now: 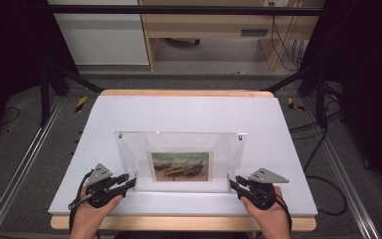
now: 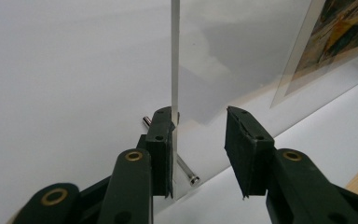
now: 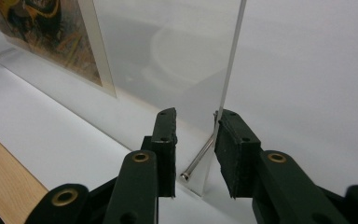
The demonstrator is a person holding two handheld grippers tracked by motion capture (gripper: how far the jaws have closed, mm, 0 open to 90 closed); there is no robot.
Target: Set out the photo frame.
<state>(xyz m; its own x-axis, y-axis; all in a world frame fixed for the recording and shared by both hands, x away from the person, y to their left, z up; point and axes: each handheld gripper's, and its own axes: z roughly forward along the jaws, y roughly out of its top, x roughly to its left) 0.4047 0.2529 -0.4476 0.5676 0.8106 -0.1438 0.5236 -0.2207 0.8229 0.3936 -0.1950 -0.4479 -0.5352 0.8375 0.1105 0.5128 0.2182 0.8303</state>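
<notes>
A clear acrylic picture frame [image 1: 179, 147] stands upright on the white table top [image 1: 189, 112], with a print of boats [image 1: 180, 166] in its lower middle. My left gripper [image 1: 132, 182] is at the frame's lower left corner. In the left gripper view its jaws [image 2: 199, 135] straddle the pane's edge [image 2: 175, 56]: one pad lies against the pane, the other stands apart. A metal pin [image 2: 186, 171] passes through the pane there. My right gripper [image 1: 233, 183] is at the lower right corner. Its jaws [image 3: 193, 135] straddle that edge [image 3: 233, 51] beside a pin [image 3: 198, 161], with a gap on one side.
The table's wooden front edge [image 1: 179, 222] runs just behind both hands. Aluminium rails [image 1: 25, 164] flank the table on the left and right. Cables [image 1: 323, 149] lie on the floor at the right. A wooden desk [image 1: 204, 30] stands beyond the far edge.
</notes>
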